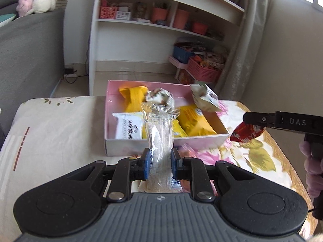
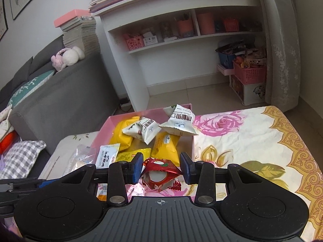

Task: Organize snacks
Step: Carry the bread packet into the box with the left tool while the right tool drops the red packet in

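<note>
Over the pink box (image 1: 201,141), tilted hand-held grippers

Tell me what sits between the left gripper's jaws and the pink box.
Only the clear-wrapped snack the left gripper holds, reaching over the pink box; left wrist view.

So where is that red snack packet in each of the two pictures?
Left wrist view: the red packet hangs at the right edge, pinched by the right gripper, just right of the pink box.
Right wrist view: the red packet sits low in the middle, clamped in the right gripper.
Shared landmark: the pink box of snacks, beyond the packet in both.
</note>
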The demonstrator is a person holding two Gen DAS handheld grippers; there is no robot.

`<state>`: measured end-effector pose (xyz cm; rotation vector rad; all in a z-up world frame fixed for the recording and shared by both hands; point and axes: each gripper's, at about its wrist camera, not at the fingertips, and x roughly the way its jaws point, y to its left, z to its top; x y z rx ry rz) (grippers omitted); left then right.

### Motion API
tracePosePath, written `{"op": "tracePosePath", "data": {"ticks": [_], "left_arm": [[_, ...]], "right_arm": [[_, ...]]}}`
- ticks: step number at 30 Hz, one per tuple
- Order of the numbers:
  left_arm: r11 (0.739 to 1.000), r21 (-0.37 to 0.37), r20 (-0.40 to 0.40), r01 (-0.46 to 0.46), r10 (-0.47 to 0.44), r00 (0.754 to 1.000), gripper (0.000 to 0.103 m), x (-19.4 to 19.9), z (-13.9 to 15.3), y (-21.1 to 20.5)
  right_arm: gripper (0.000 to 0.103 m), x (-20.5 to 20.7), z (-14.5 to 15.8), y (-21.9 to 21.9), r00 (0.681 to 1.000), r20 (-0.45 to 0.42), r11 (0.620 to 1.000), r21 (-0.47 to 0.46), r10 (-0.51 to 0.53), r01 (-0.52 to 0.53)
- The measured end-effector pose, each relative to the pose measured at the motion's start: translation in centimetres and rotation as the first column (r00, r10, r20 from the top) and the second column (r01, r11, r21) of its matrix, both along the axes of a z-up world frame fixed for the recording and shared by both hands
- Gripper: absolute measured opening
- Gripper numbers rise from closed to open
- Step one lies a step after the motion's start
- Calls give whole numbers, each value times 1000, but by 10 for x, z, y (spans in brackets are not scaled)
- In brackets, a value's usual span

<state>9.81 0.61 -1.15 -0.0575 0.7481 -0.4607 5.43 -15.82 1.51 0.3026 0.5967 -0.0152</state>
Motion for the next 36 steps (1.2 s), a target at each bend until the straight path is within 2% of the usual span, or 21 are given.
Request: {"op": "tracePosePath", "data": {"ticks": [17,25,36], "left_arm": [[989,85,31,-118,116,993,19,69,-15,-12],[987,98,38,-129,126,991,19,91,-23,-18],[987,87,27,-132,130,991,19,101,-30,-18]], "right_arm": [[39,72,-16,29,1000,3,1000,22,12,-12],[39,95,-25,47,999,9,999,-1,39,-39],[40,105,-30,52,999,13,999,-14,47,-47]]}}
